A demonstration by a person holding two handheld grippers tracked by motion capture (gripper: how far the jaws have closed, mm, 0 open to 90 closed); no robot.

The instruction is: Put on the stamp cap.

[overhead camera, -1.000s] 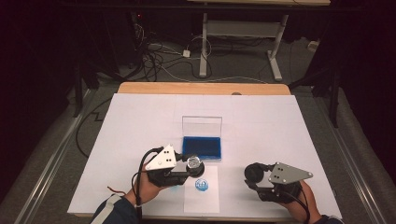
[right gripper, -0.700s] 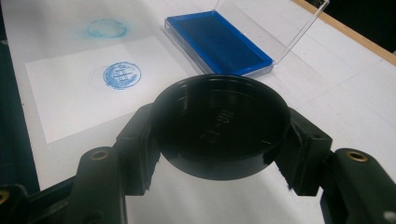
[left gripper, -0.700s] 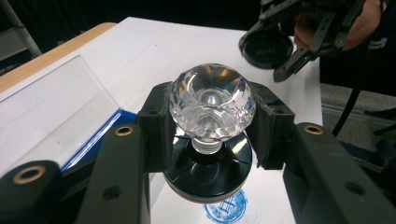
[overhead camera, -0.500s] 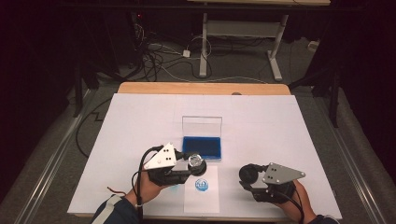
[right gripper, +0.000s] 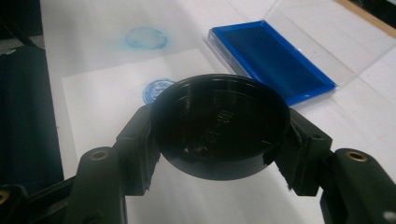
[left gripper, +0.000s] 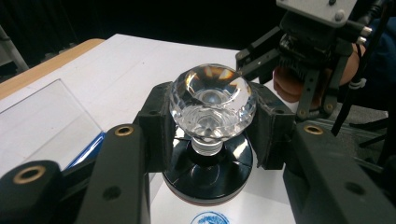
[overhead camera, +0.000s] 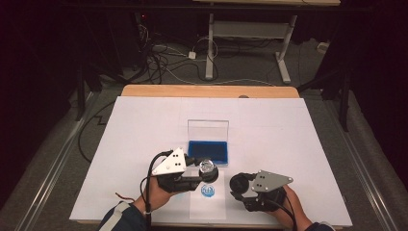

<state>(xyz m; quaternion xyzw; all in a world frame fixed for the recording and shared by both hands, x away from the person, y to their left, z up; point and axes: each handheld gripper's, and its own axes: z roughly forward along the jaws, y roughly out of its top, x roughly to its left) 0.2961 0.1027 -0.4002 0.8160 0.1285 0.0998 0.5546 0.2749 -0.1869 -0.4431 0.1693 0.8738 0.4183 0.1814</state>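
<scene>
Left hand-held gripper (overhead camera: 204,174) clamped on crystal-knob stamp (left gripper: 212,109); right hand-held gripper (overhead camera: 236,184) clamped on black cap (right gripper: 219,128). Align cap squarely under stamp base, push straight, avoid ink smear.

The right gripper (right gripper: 217,140) clamps a round black cap (right gripper: 219,123) between its two black jaws, hollow side up. Beyond it, a blue stamp mark (right gripper: 156,88) sits on a white sheet (right gripper: 98,107), with a blue ink pad (right gripper: 273,58) nearby.
</scene>
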